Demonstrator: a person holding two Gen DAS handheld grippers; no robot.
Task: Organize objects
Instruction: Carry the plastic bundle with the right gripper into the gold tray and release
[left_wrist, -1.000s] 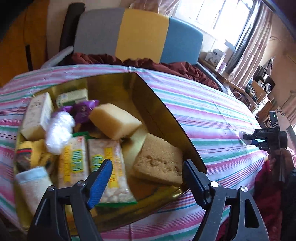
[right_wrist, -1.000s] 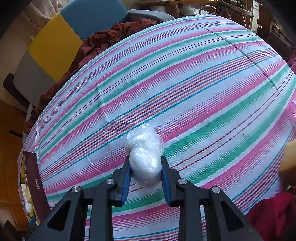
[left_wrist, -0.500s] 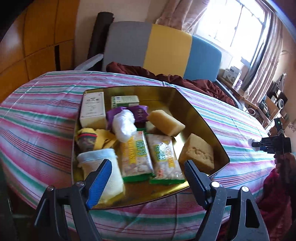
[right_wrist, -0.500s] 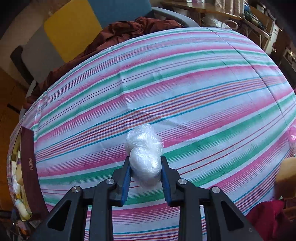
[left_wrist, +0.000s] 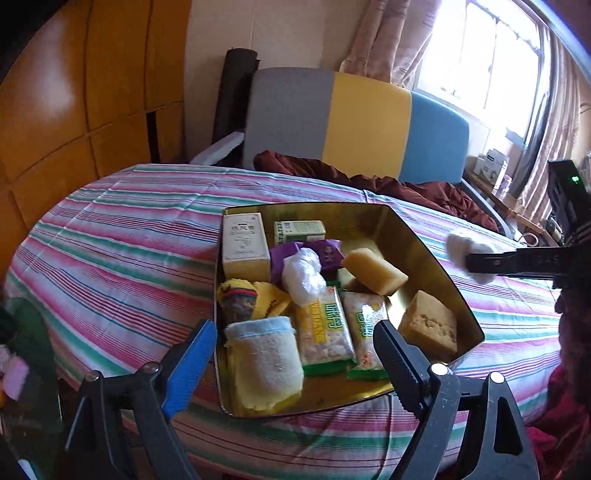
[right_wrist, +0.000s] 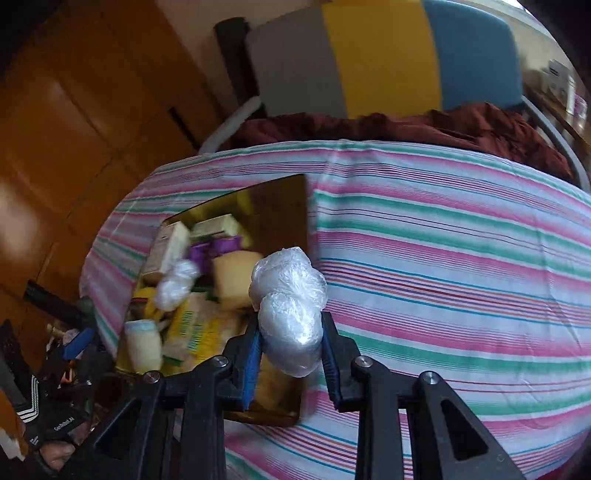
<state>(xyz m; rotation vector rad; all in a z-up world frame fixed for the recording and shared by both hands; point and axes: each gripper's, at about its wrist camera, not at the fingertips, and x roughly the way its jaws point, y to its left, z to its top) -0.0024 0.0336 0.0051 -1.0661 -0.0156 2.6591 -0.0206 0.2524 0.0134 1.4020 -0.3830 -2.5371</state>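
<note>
A gold tray (left_wrist: 424, 236) sits on the striped tablecloth (left_wrist: 110, 266) and holds several items: a white box (left_wrist: 243, 247), a plastic-wrapped ball (left_wrist: 303, 275), two snack packs (left_wrist: 325, 328), sponges (left_wrist: 373, 271) and a rolled towel (left_wrist: 264, 360). My left gripper (left_wrist: 295, 363) is open and empty, just in front of the tray's near edge. My right gripper (right_wrist: 290, 352) is shut on a clear plastic-wrapped bundle (right_wrist: 290, 306), held in the air by the tray's right side (right_wrist: 291, 206). The bundle also shows in the left wrist view (left_wrist: 463, 253).
A grey, yellow and blue chair (left_wrist: 354, 125) with a maroon cloth (left_wrist: 388, 184) stands behind the table. Wooden panels (left_wrist: 74, 110) are at the left. Clutter lies past the table's left edge (right_wrist: 66, 354).
My right gripper has lifted the bundle off the cloth and swung left toward the tray. My left gripper has pulled back from the tray, so the whole tray shows.
</note>
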